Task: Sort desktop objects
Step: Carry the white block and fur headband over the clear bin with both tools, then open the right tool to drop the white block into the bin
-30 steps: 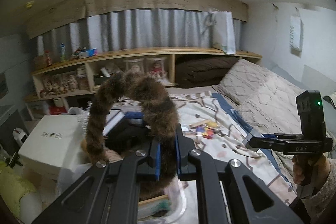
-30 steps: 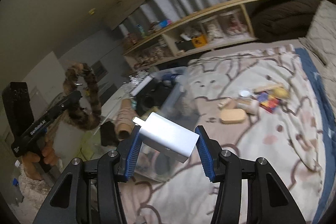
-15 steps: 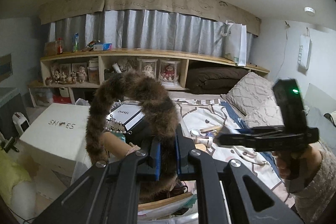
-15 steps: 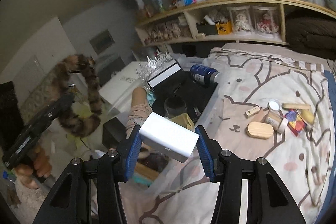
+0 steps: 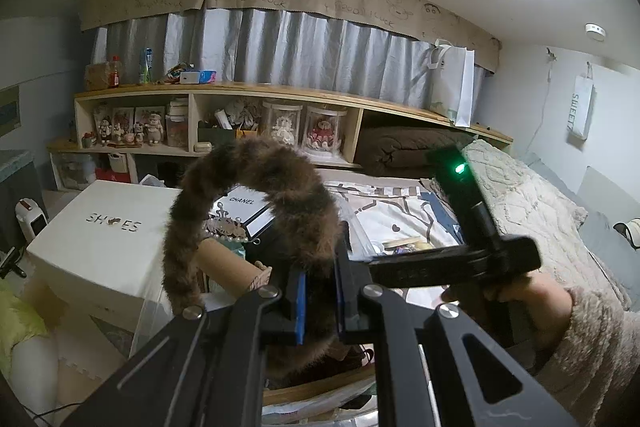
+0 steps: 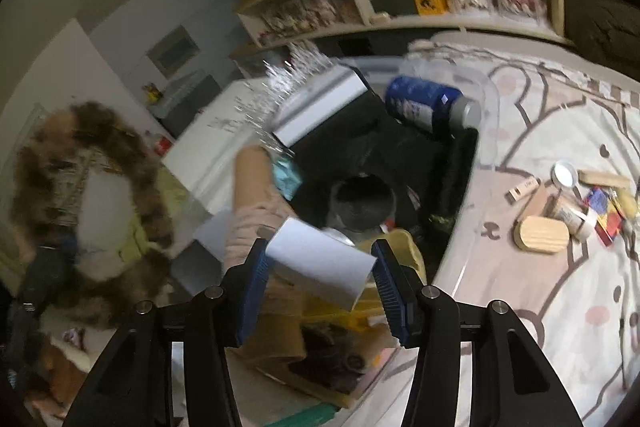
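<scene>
**roomwatcher:** Bedroom's pretty cluttered: grey curtains up top, a long wooden shelf full of dolls and jars under them, and a bed with a cartoon-print sheet filling the right side of the right wrist view. Small wooden bits and a little jar sit on the sheet at the right edge.

**deskjunkie:** what are the claws doing?

**roomwatcher:** Left gripper is clenched tight on a brown furry headband, which arches up through the centre of the left wrist view, in front of a white box marked SHOES. Right gripper is grasping a small white box, tilted between the blue pads, low centre of its frame.

**deskjunkie:** over what?

**roomwatcher:** Over a clear storage bin at the bed's edge, already stuffed: a blue bottle lying on its side, a sparkly tiara, a cardboard tube. Pretty blurry though. The person's hand, fuzzy beige sleeve, grips the right tool's handle at lower right of the left view.
</scene>
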Action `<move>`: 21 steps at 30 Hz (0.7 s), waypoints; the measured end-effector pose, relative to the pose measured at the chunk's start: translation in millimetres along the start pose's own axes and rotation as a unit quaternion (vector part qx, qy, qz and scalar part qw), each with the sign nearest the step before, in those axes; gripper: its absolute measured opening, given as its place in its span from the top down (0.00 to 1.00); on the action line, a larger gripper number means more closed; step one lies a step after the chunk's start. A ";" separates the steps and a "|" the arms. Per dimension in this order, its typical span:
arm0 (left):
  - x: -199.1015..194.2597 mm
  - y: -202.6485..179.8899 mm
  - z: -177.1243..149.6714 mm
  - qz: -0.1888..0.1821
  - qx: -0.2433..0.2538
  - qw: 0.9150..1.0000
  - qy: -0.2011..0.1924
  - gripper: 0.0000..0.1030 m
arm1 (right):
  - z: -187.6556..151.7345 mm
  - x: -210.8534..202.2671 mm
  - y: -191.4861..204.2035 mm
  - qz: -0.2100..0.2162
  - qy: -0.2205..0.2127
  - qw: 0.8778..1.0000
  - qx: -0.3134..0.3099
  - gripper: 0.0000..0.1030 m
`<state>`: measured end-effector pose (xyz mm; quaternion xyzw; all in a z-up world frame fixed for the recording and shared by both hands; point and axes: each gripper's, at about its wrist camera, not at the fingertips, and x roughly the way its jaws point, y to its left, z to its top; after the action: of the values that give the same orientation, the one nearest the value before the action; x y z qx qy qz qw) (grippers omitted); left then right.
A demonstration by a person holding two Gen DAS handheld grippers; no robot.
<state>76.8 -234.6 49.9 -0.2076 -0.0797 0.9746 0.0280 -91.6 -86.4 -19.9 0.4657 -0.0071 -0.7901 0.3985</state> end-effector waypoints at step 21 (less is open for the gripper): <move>30.6 11.3 31.6 -0.032 -0.056 0.997 0.036 0.89 | -46.7 -71.2 -27.6 -0.006 -0.055 0.998 -0.011 0.00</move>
<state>35.7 -247.6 64.2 -0.2415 -0.1399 0.9589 0.0508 -56.5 -5.4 -5.0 0.4171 -0.0173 -0.8171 0.3976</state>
